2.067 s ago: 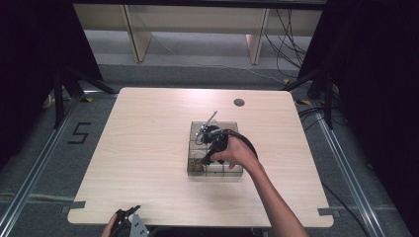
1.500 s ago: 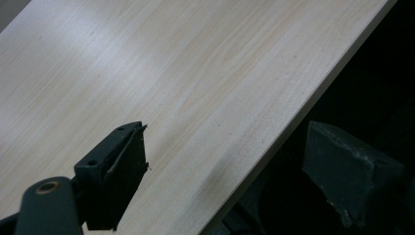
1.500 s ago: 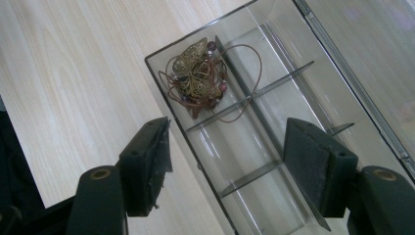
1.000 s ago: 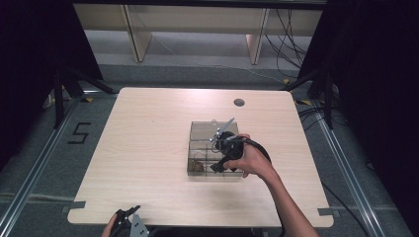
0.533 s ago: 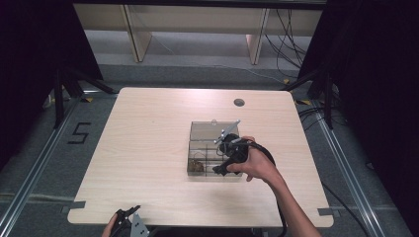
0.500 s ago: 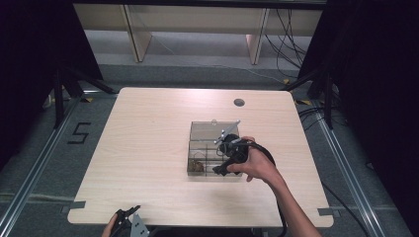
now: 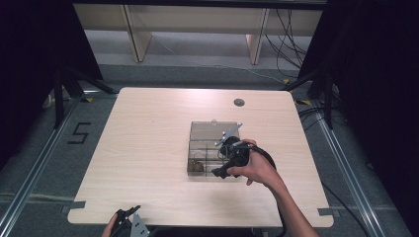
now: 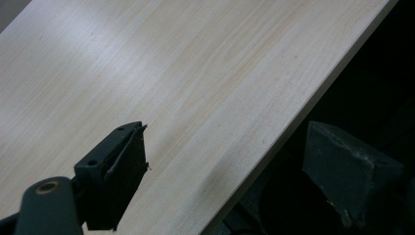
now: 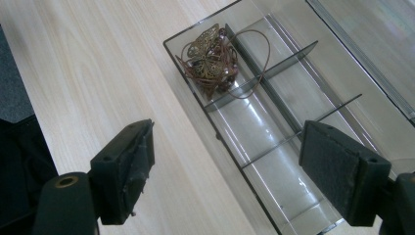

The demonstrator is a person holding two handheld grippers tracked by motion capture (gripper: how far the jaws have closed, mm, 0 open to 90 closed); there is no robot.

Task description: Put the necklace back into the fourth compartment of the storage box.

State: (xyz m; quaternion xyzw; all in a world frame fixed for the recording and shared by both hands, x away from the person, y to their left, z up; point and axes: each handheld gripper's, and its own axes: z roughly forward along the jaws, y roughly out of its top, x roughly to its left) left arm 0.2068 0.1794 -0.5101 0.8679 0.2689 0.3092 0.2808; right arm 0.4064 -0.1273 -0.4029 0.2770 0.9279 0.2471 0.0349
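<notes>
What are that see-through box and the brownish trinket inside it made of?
The box looks like smoky clear plastic, perhaps acrylic: the wooden table shows through its glossy walls and thin dividers. The trinket seems to be bronze-toned metal filigree with dark beads on a thin brown cord; the cord's material is unclear.

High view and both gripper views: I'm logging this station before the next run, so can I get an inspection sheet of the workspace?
Surface: pale wood table, round grommet near the far edge.
Job's things: clear divided box, lid open; brown filigree jewellery with cord in an end compartment.
Clutter: nothing seen.
Grippers: right tool open over the box's near edge; left tool open at the table's near edge.
Cables: black cable trailing from the right tool; more on the floor beyond.
Surroundings: dark curtains, wooden shelving behind.
</notes>
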